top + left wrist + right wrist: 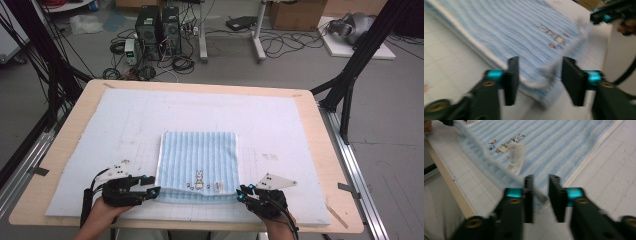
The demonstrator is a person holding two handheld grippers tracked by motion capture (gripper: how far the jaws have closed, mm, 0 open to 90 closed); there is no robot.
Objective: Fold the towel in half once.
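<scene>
From my seat, the left gripper (150, 191) sits at the near left corner of the striped towel (200, 160), jaws standing wide with the corner lying loose between them, not pinched. The towel lies folded flat on the white mat (125, 125), its near edge close to the mat's front. I judge it light, soft and floppy, likely to sag and drag, so the near corners are the places to take it. The embroidered rabbit (199, 176) sits just inside that near edge. The right gripper (240, 194) is at the near right corner, jaws narrowly apart, fabric between, pads not pressing. No containers here.
</scene>
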